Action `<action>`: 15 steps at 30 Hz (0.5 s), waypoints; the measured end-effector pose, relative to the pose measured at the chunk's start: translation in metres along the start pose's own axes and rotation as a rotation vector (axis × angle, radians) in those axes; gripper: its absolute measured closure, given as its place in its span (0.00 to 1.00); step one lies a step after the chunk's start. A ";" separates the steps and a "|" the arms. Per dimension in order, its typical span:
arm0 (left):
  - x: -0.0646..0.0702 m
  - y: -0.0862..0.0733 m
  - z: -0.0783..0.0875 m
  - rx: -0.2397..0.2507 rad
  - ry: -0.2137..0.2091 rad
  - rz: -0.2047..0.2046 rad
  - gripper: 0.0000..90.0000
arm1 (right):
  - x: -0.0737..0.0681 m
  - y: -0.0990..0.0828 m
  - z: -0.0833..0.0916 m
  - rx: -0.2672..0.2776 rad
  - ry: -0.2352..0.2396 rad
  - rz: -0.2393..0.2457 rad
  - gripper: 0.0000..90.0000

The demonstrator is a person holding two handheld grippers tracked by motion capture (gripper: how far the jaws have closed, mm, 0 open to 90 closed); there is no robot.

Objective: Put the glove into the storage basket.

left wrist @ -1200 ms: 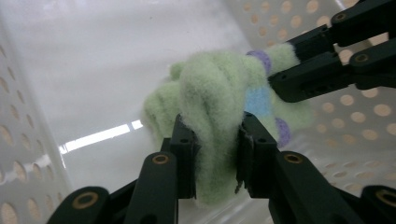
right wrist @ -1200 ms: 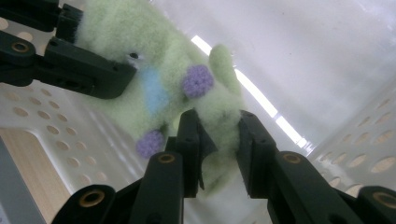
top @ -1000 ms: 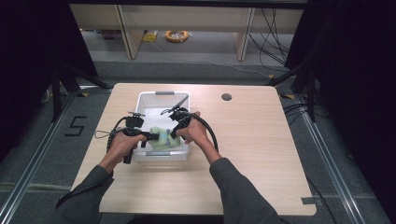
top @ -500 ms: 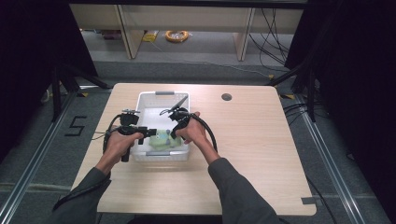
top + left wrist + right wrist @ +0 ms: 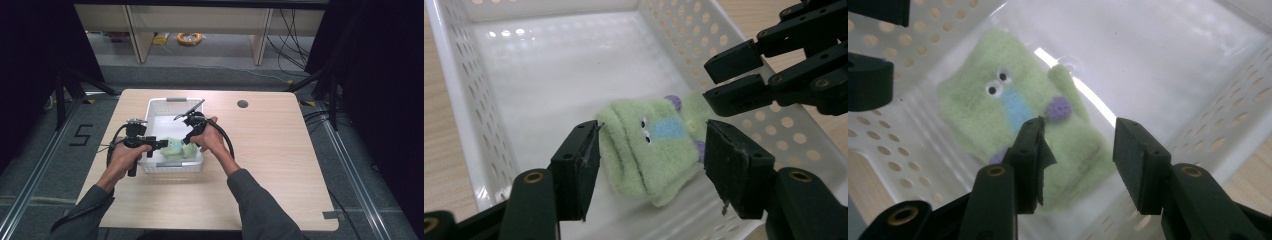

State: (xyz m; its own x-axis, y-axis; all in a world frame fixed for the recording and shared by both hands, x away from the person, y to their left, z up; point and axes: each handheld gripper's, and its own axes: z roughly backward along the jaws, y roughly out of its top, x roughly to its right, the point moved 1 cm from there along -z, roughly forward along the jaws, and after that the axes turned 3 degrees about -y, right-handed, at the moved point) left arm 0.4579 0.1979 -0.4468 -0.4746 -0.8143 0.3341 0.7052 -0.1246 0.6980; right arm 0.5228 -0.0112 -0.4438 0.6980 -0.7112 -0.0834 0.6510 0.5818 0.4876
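Light wood-grain table (image 5: 280, 165), rectangular with rounded corners; a small round dark cable hole (image 5: 242, 104) sits near its far edge. One white perforated plastic basket (image 5: 172, 167) rests directly on the tabletop, left of centre, long axis running away from the person. The table stands on a grey floor (image 5: 45, 165).
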 end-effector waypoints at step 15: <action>0.020 -0.004 0.024 0.071 -0.049 -0.017 0.38 | 0.007 -0.008 0.039 0.116 0.037 0.001 0.57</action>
State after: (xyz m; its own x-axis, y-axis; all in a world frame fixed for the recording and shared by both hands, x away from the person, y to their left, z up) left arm 0.4331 0.1961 -0.4279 -0.5127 -0.7837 0.3507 0.6582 -0.0965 0.7466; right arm 0.5111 -0.0366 -0.4150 0.7107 -0.6942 -0.1140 0.6129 0.5314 0.5848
